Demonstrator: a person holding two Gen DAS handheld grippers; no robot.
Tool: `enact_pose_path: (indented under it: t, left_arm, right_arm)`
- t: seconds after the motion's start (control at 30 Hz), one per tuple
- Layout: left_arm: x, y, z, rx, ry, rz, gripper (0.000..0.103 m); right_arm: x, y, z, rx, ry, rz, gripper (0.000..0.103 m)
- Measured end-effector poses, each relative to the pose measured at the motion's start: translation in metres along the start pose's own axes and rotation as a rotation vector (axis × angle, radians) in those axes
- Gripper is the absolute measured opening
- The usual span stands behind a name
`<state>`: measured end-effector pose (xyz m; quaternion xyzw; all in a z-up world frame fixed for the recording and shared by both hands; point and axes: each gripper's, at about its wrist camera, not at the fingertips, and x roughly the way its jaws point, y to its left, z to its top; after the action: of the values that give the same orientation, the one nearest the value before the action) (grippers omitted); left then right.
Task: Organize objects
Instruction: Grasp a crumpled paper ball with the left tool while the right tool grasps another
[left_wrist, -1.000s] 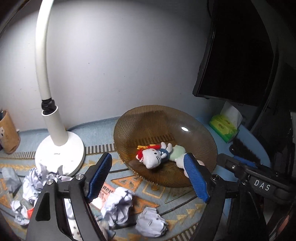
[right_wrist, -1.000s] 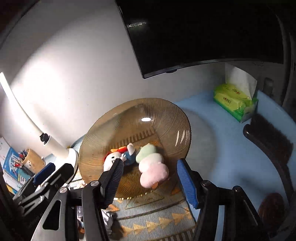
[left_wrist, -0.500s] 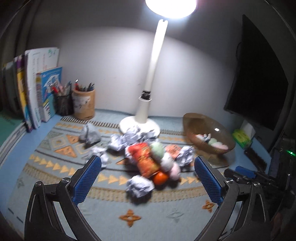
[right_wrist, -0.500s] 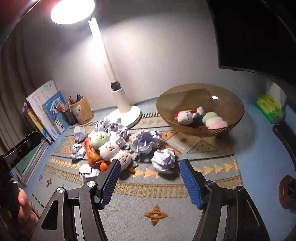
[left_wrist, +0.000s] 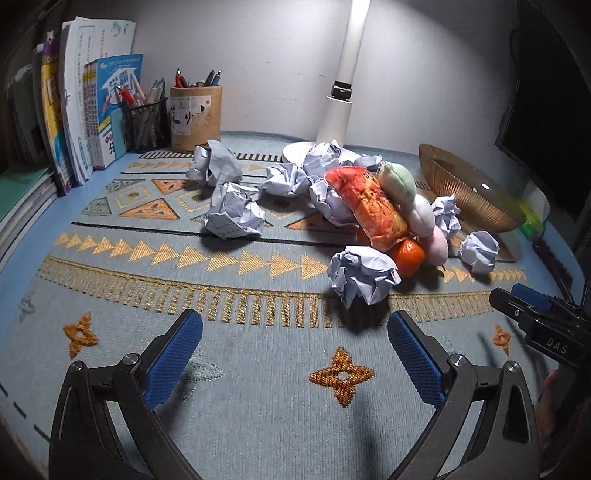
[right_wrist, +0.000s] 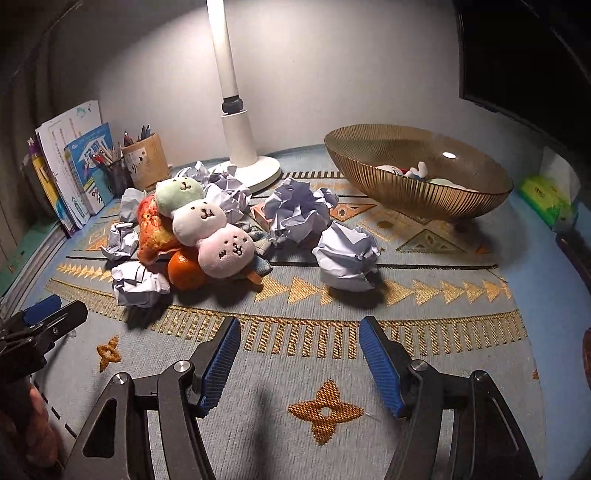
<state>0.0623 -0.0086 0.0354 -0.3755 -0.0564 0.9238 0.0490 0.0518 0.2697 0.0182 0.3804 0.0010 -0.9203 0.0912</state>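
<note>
A pile lies mid-mat: a plush skewer of green, white and pink faces (right_wrist: 201, 218), also in the left wrist view (left_wrist: 413, 206), a red-orange snack bag (left_wrist: 373, 206) and an orange (right_wrist: 184, 271). Several crumpled paper balls surround it, one near the front (left_wrist: 364, 275) and one to the right (right_wrist: 347, 256). An amber ribbed bowl (right_wrist: 424, 192) at back right holds small plush toys. My left gripper (left_wrist: 295, 350) is open and empty above the mat, short of the pile. My right gripper (right_wrist: 299, 354) is open and empty, short of the paper ball.
A white desk lamp (right_wrist: 240, 147) stands behind the pile. Books (left_wrist: 74, 110) and pen cups (left_wrist: 195, 110) line the back left. A green tissue pack (right_wrist: 546, 195) and a dark monitor (right_wrist: 524, 55) are at the right. The patterned mat (left_wrist: 221, 369) covers the desk.
Both grippers have pulled back from the bowl, toward the near edge of the mat. The pile and paper balls now lie in front of them. Both stay open and empty.
</note>
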Motion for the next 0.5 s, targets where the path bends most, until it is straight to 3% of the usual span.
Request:
enact_pose_path:
  t: [0.27,0.33,0.5]
  left_arm:
    - [0.005,0.0,0.003,-0.02,0.038,-0.033,0.101]
    - [0.011,-0.004,0.008,-0.025,0.055,-0.072,0.101]
    - [0.03,-0.028,0.025,0.027,0.068,-0.105,0.101]
  right_arm:
    - [0.001,-0.027,0.003,0.132,0.012,0.033,0.065]
    - [0.002,-0.04,0.003,0.196,0.018,0.037,0.065]
    - [0.017,-0.058,0.012,0.266,0.096,0.045,0.065]
